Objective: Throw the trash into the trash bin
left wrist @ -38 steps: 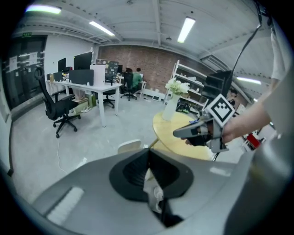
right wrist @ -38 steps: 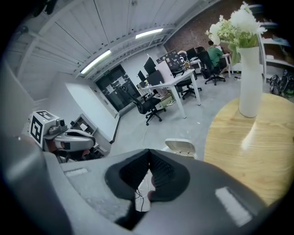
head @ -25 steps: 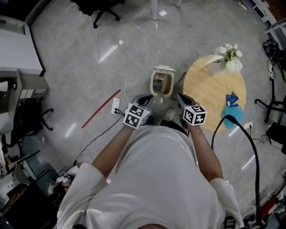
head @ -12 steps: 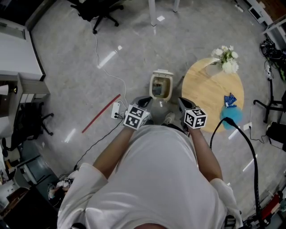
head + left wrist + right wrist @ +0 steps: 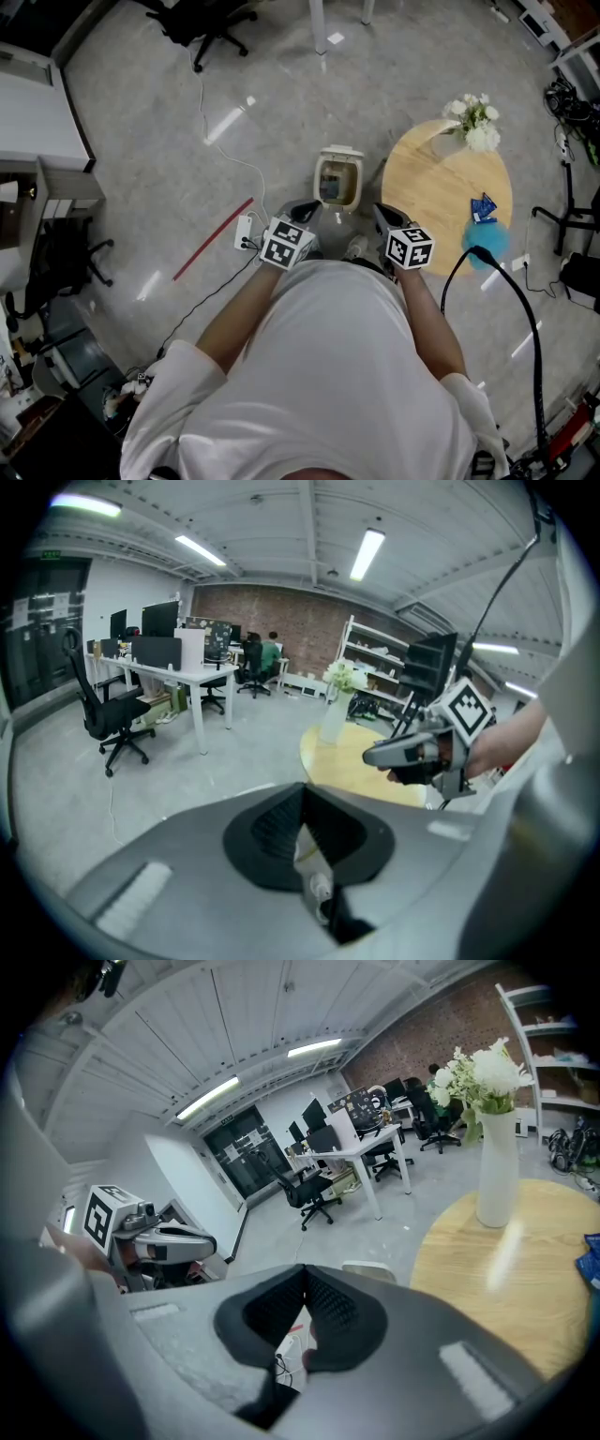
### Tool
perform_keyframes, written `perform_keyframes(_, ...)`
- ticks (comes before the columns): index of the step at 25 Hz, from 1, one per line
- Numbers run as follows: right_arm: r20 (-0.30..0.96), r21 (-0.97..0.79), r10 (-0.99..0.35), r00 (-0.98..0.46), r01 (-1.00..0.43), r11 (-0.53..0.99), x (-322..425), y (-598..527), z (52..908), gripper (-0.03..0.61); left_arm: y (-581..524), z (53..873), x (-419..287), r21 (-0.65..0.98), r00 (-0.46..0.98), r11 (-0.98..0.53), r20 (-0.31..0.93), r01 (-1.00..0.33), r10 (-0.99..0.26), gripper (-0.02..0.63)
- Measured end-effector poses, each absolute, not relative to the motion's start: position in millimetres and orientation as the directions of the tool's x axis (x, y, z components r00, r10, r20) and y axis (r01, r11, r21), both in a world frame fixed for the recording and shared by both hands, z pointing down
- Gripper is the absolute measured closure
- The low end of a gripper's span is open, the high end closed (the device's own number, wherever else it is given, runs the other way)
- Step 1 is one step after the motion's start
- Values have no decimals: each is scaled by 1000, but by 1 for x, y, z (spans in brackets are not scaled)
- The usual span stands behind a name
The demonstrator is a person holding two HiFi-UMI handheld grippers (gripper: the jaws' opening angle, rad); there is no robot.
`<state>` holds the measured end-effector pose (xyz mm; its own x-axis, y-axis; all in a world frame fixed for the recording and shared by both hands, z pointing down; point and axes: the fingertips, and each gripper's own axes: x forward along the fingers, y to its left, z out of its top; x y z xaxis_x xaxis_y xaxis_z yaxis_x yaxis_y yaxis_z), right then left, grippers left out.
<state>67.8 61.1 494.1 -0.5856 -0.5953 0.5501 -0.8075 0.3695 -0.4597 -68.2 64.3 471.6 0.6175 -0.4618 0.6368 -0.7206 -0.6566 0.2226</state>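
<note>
A beige trash bin (image 5: 337,180) with its top open stands on the floor just beyond both grippers. A blue wrapper (image 5: 485,208) lies on the round wooden table (image 5: 441,202) to the right; its edge also shows in the right gripper view, blue wrapper (image 5: 591,1262). My left gripper (image 5: 302,214) and right gripper (image 5: 382,217) are held side by side in front of the person's body, short of the bin. Each is shut with nothing between its jaws, as the left gripper (image 5: 302,794) and right gripper (image 5: 305,1274) show in their own views.
A white vase of flowers (image 5: 476,122) stands at the table's far edge. A light blue object (image 5: 489,242) sits at the table's near right rim. A black cable (image 5: 511,281) arcs at the right. A white cord and power strip (image 5: 244,225) lie on the floor left.
The head view has shifted slightly, so the bin and table sit a little differently in it. Both grippers stay shut and in place.
</note>
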Motion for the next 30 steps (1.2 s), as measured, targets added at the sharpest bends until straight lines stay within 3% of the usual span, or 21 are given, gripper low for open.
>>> perform_keyframes(30,581,-444,-633,-512,-851,281,56,74,500,578,66,488,-80,277,668,-697,641,-661,-379,611)
